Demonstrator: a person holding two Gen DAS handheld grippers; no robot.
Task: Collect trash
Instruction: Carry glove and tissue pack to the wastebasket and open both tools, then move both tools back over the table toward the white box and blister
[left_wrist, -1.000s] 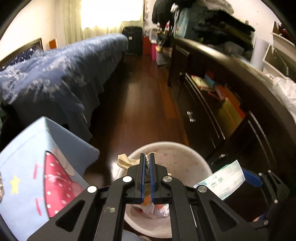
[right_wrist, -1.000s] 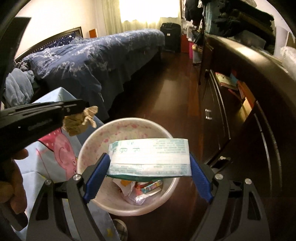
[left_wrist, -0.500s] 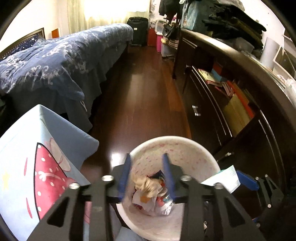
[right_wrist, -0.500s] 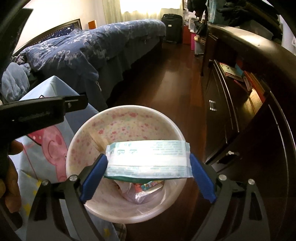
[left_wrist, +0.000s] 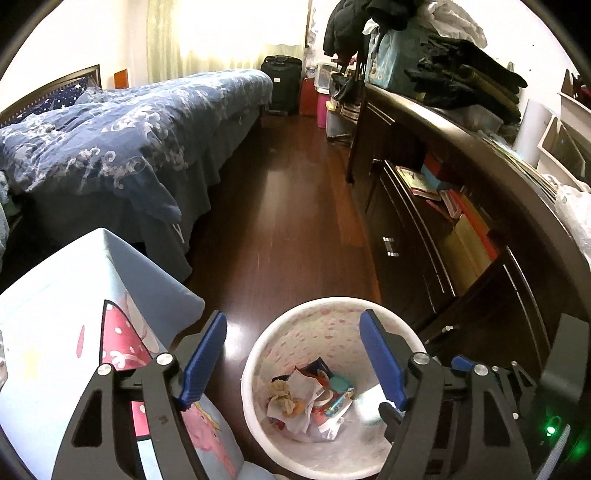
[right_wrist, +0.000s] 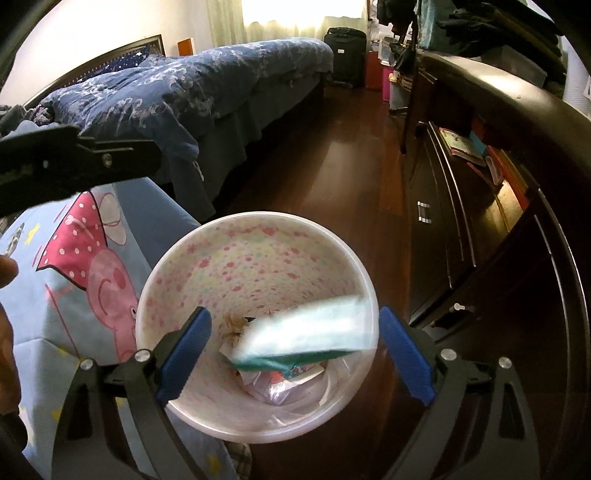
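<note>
- One blue cartoon-print cushion (left_wrist: 74, 332) at far left, pink figure on its face; it sits just beside the bin and shows in both views (right_wrist: 92, 266).
- One bed (left_wrist: 122, 140) with a blue patterned quilt, behind the cushion, along the left of the room.
- Left gripper (left_wrist: 291, 362): jaws spread wide, nothing between the blue pads (left_wrist: 203, 358); it hangs over the bin's left rim. In the right wrist view its black body (right_wrist: 74, 166) crosses the upper left.
- One white trash bin (left_wrist: 258, 354) with pink flower print inside, standing on the dark wood floor (left_wrist: 295, 206). Contents counted as far as visible: one crumpled tan tissue (left_wrist: 282, 397), several mixed wrappers and papers (left_wrist: 317, 398); exact number cannot be told.
- One white-and-green packet (right_wrist: 310, 328), blurred, tilted, over the bin mouth between the right gripper's pads and touching neither.
- Right gripper (right_wrist: 295, 350): jaws spread, holding nothing; positioned directly above the bin (right_wrist: 258, 229).
- One long dark cabinet (left_wrist: 461, 258) at right, close beside the bin, with books on an open shelf and clothing piled on top.
- One black suitcase (left_wrist: 282, 83) at the far end of the floor.
</note>
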